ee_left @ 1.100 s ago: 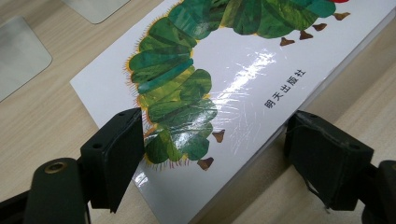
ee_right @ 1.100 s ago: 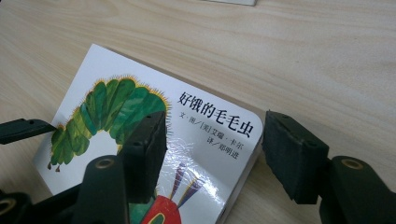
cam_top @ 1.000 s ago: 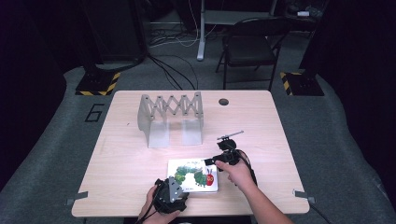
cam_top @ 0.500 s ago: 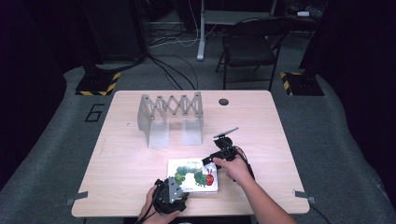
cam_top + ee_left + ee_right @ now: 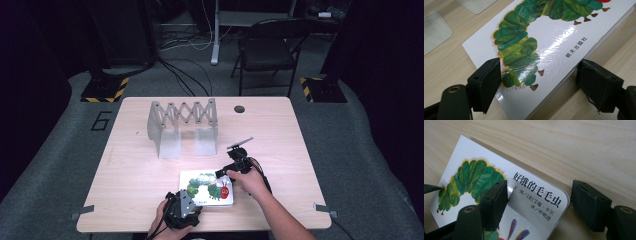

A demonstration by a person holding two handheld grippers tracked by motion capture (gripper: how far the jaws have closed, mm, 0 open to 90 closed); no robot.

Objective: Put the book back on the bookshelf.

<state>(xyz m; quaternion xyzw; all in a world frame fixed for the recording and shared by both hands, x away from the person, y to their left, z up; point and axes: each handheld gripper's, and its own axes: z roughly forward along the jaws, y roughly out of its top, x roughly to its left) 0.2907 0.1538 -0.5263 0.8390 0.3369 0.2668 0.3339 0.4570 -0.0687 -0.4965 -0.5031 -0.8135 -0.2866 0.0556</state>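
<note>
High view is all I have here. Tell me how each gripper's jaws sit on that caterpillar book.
Observer: In the left gripper view, the left gripper is open, one jaw over the cover by the caterpillar's tail, the other off the book's edge above the table.
Operator: Now the right one.
Observer: The right gripper is open too, straddling a rounded corner of the book: one jaw over the cover, one beyond the edge.
Operator: Read me what sits at that corner.
Observer: The printed black title, with smaller author lines under it.
</note>
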